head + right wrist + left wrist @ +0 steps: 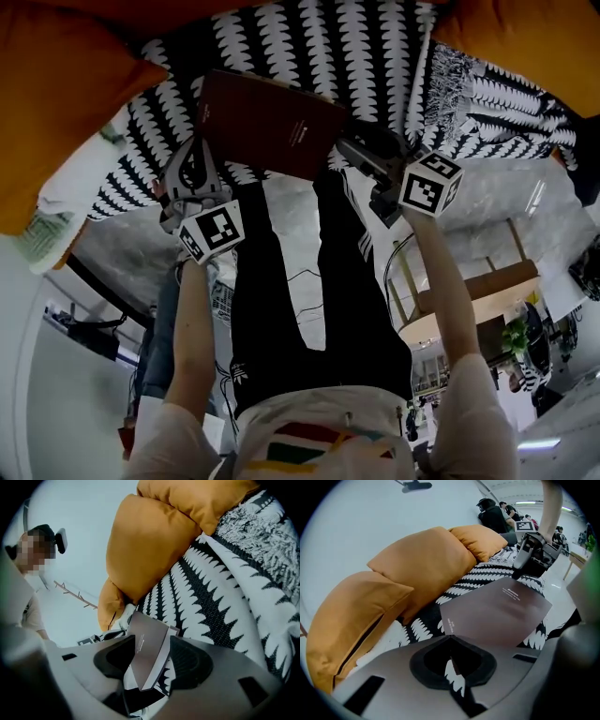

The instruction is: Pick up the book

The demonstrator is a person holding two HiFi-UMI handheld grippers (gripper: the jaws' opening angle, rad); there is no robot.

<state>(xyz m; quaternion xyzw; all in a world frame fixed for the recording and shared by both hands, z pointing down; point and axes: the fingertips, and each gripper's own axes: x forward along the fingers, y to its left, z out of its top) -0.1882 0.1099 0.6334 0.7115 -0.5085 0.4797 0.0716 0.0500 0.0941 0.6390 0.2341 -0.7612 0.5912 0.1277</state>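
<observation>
My R claw [150,663] is clamped on the book [146,651]: 1 pad each side of its corner, w/ cover & page edge both showing btw them. My L claw [451,665] has its jaws nearly together, only a thin slit w/ print showing thru. The book's near corner sits right at the top of those pads; can't tell if it's nipped.

So that's 2 claws & 1 book. In the head view R is at the book's right edge and L at its lower-left corner. There are 2 marker cubes [431,183], 1 per claw.

The book is dark maroon, tilted, over the b&w leaf-print cover [309,37]. Further out, the left gripper view shows 3 orange cushions [426,564] in a row along the back of that cover.
</observation>
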